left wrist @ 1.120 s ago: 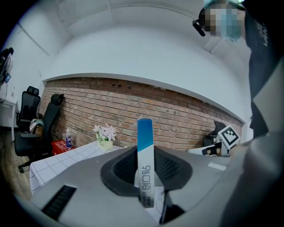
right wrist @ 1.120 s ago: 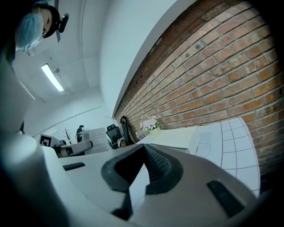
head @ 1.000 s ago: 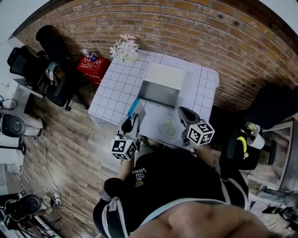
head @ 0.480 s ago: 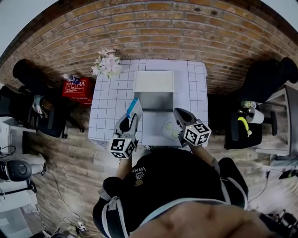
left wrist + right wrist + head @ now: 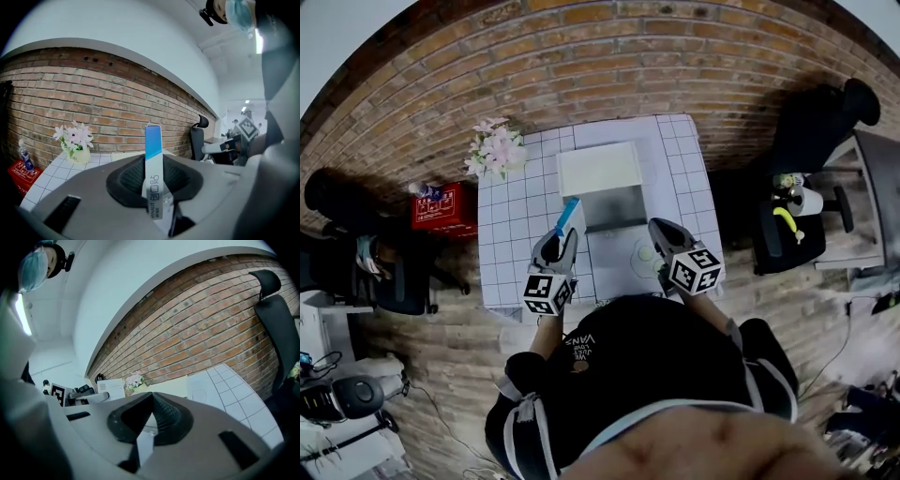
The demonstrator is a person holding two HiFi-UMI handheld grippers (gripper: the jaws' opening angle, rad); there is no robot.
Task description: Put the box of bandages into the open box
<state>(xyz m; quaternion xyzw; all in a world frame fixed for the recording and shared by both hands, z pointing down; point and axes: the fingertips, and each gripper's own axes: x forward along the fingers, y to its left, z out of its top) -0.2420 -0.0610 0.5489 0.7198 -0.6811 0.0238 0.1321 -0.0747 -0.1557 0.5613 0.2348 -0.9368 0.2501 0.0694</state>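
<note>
A slim blue-and-white box of bandages [image 5: 568, 214] stands upright between the jaws of my left gripper [image 5: 563, 234], which is shut on it. In the left gripper view the bandage box [image 5: 153, 159] rises from between the pads [image 5: 129, 180]. It is held just left of the open box [image 5: 615, 208], whose white lid [image 5: 598, 169] is folded back toward the brick wall. My right gripper [image 5: 657, 228] hovers at the open box's front right corner. Its pads [image 5: 161, 411] meet at the tip with nothing between them.
The white gridded table [image 5: 514, 246] stands against a brick wall [image 5: 581, 66]. A pot of pink flowers [image 5: 493, 150] sits at its far left corner. Pale round things [image 5: 643, 251] lie near the front edge. A red crate [image 5: 442, 206] is on the floor at left, an office chair [image 5: 811, 122] at right.
The head view has swung, so the table now sits further left and squarer. My left gripper has shifted with the bandage box, staying beside the open box's left side. The right gripper has hardly moved.
</note>
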